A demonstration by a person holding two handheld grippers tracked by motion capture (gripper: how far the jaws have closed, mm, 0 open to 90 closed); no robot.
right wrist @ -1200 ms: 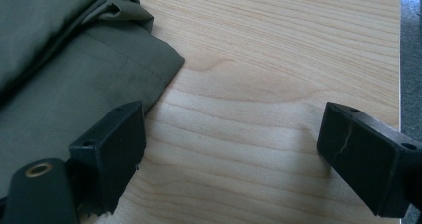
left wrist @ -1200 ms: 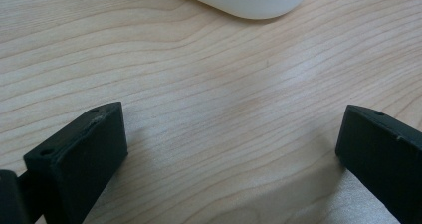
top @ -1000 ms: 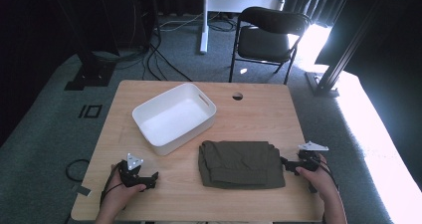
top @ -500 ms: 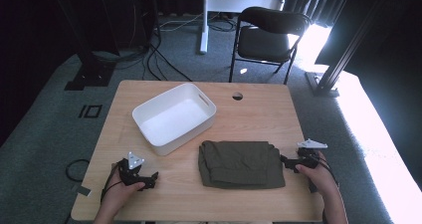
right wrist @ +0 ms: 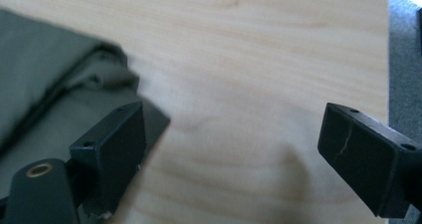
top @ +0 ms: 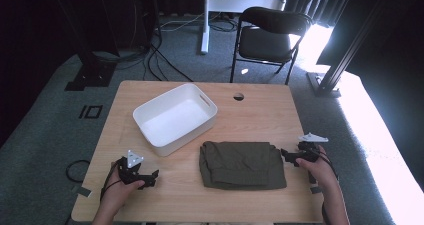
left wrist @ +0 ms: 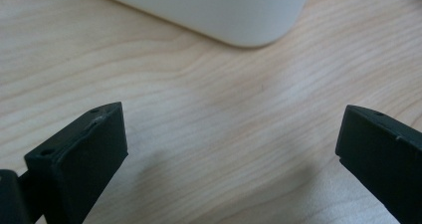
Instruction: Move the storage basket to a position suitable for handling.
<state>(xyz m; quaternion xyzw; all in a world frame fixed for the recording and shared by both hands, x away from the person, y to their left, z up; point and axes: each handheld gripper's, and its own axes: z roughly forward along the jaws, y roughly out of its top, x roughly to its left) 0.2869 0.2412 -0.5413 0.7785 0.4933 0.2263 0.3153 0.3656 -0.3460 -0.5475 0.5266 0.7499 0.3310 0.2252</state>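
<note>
The folded green cloth [top: 242,165] lies near the table's [top: 260,110] front edge, right of middle. It looks soft and floppy, so I'd pinch a thick folded edge. Both grippers, left [top: 150,177] and right [top: 287,156], are spread wide with nothing held.

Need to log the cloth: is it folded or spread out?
Folded: the olive cloth lies as a compact rectangle with layered edges on the table.

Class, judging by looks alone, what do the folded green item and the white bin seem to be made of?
Folded green item: probably woven cloth, matte olive, with soft creases and layered edges. White bin: likely moulded plastic, smooth and slightly glossy, with rounded corners and a handle slot.
</note>
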